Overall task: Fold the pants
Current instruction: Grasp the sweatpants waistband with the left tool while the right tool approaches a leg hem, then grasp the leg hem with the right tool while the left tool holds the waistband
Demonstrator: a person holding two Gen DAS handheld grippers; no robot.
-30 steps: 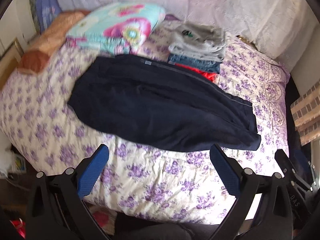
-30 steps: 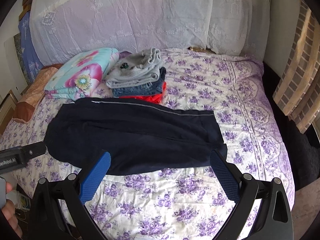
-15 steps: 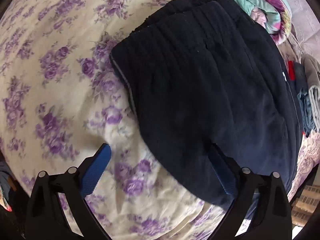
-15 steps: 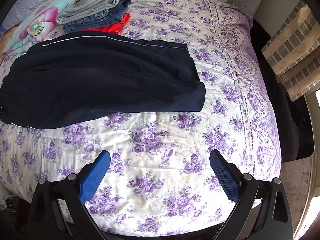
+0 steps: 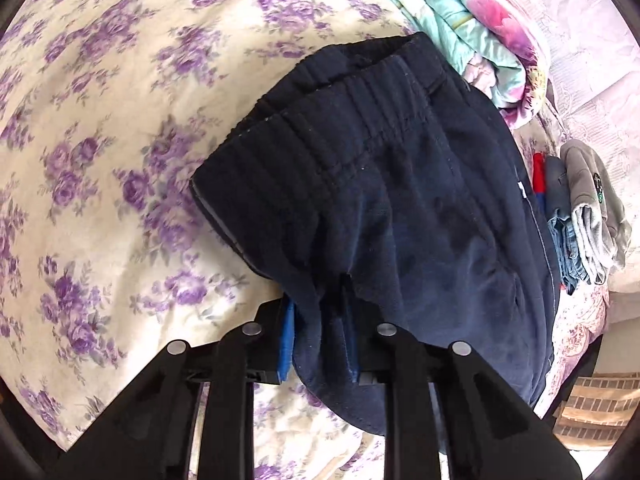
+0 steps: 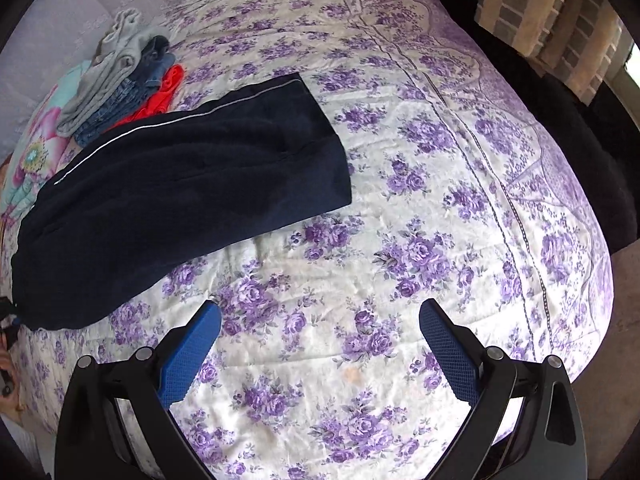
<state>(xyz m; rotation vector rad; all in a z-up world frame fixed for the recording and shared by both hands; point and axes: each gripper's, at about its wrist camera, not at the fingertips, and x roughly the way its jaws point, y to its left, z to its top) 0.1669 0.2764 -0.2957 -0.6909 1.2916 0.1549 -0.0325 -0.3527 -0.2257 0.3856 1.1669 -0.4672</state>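
The left gripper [image 5: 318, 338] pinches the pants [image 5: 400, 208] near the waistband (apparently a thin bite); it could slip when lifted. The right gripper [image 6: 320, 344], spread, hovers well short of the cuffs.

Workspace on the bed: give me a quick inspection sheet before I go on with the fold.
Surface: bedspread, cream with purple flowers, wrinkled.
Job's things: navy pants lying lengthwise, leg hems toward the open side of the bed; waistband end bunched near the left gripper.
Clutter: folded clothes stack of grey, denim and red beyond the pants; floral pillow beside it.
Grippers: left gripper shut on the pants' edge near the waistband; right gripper open above bare bedspread, short of the hems.
Cables: nothing seen.
Surroundings: white lace cloth at the head of the bed; brick wall on the far side.
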